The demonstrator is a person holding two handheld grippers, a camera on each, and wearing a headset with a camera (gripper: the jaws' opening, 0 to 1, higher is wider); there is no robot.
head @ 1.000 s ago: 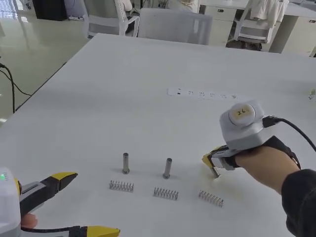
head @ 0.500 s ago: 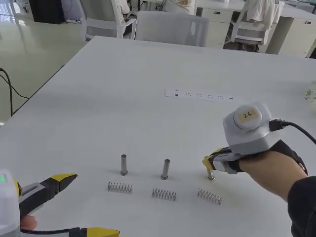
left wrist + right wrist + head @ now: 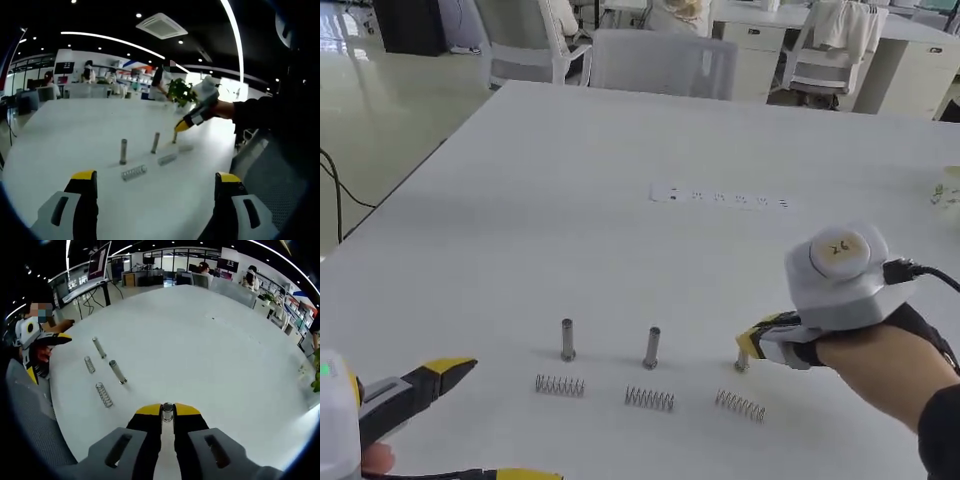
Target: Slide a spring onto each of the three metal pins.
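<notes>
Head view, inspected left to right. My left gripper (image 3: pixel 490 420) hangs over the near-left corner of the surface (image 3: pixel 620 180), with its jaws spread wide and nothing between them. The left gripper view agrees on this.

Three pins stand in a row parallel to the near edge, and one spring lies flat in front of each, on the side toward that edge.
- The left pin (image 3: pixel 567 339) is upright and bare. The left spring (image 3: pixel 560 386) lies just beside its base, not touching it.
- The middle pin (image 3: pixel 652 347) is upright and bare. The middle spring (image 3: pixel 649 399) lies loose in front of it.
- The right pin (image 3: pixel 741 364) has its top end clamped by my right gripper (image 3: pixel 167 416). The right gripper view shows the jaws closed around the pin head with almost no gap. In the head view the pin's foot looks to be on or very near the surface, but I cannot tell which. The right spring (image 3: pixel 740 405) lies just beside it toward the near edge, untouched.

Finding: no spring is on any pin, so in my judgement none of the three placements is done. The only step in hand is the grip on the right pin, which I read as steadying or picking up that pin ahead of threading its spring. All three springs have yet to be picked up and slid on.
</notes>
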